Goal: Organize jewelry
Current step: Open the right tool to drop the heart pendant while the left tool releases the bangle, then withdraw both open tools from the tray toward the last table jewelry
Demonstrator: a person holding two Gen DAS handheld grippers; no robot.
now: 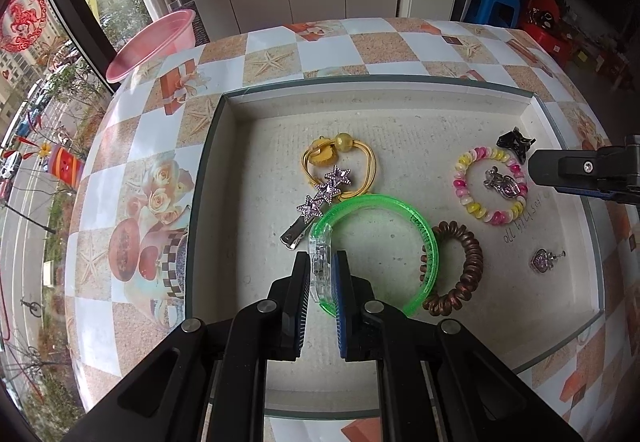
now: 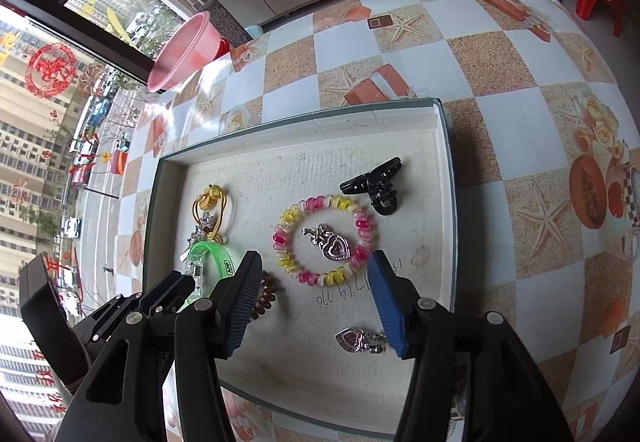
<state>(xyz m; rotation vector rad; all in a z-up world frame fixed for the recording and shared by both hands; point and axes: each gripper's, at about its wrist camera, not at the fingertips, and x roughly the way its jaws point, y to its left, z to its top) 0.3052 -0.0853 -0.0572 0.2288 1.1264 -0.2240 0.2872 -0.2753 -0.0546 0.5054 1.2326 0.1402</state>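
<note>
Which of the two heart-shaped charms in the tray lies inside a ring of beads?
The heart charm encircled by the pink-and-yellow spiral bracelet. The other heart charm lies alone on the bare tray floor, nearer the right gripper.

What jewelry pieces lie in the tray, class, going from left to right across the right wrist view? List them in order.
yellow hair tie → green bangle → brown spiral hair tie → pink-and-yellow beaded bracelet → black claw clip
</note>
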